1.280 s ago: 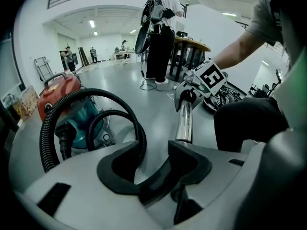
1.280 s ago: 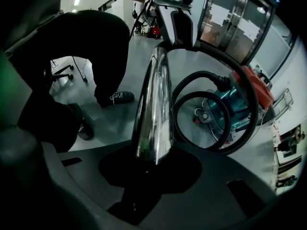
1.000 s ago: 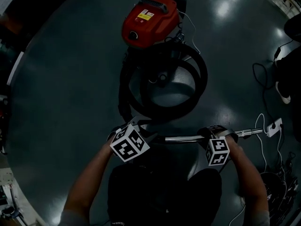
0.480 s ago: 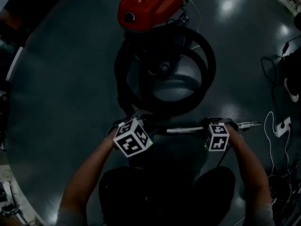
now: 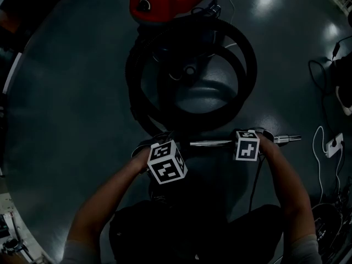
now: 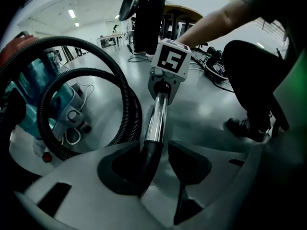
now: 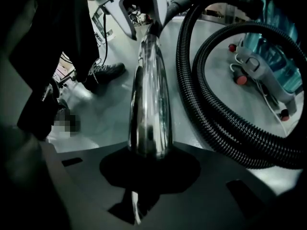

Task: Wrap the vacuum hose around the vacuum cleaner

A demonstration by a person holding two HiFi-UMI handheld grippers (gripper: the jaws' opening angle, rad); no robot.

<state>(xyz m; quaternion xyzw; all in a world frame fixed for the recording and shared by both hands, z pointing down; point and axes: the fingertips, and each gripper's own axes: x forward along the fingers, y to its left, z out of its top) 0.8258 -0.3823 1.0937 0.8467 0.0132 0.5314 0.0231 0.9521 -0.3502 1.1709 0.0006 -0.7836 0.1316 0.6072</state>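
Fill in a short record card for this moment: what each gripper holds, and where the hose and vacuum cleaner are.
vacuum cleaner: red, on the floor, at the head view's top
hose: black, lying in loops next to the vacuum cleaner
wand: chrome, spanning both grippers
left gripper: closed on the wand's black end
right gripper: closed on the wand's chrome part
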